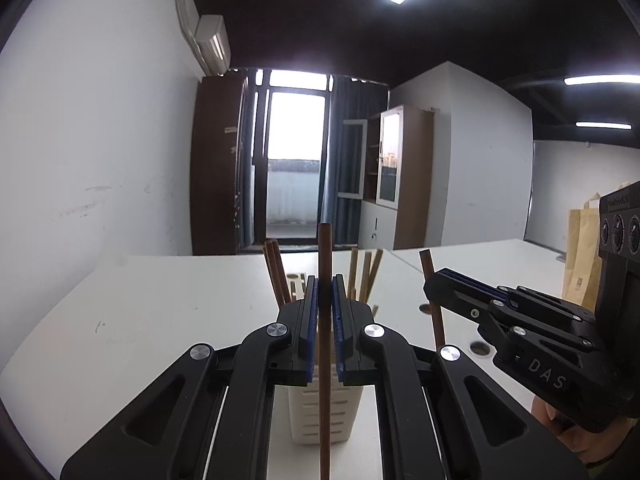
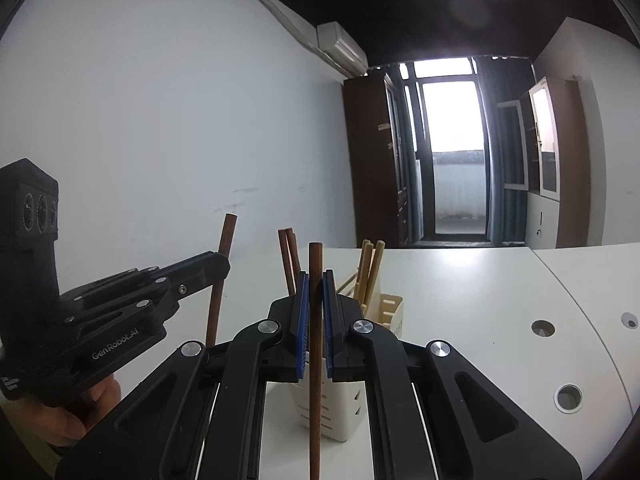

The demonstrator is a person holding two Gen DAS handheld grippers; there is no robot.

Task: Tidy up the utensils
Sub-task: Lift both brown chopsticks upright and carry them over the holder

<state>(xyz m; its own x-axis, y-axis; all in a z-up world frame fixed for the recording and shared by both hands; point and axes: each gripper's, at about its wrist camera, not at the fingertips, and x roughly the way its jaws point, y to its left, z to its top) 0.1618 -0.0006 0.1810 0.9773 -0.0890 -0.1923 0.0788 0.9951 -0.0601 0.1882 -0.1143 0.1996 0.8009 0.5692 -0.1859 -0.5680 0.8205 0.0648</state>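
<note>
Left wrist view: left gripper (image 1: 325, 300) clamps 1 dark chopstick (image 1: 324, 360) upright at frame centre, before the white holder (image 1: 324, 416). Right gripper (image 1: 434, 286), at right, clamps a second stick (image 1: 436, 316). Table (image 1: 160, 312) beneath.

Two dark brown wooden chopsticks are held upright above the white table. The first dark chopstick (image 1: 325, 344) is clamped between blue pads in front of the cream slotted utensil holder (image 1: 326, 412). The second dark chopstick (image 2: 315, 360) is clamped likewise, just beside the first. In the holder, a group of dark chopsticks (image 1: 276, 276) leans in the left compartment and a group of light bamboo chopsticks (image 1: 364, 276) in the right.
</note>
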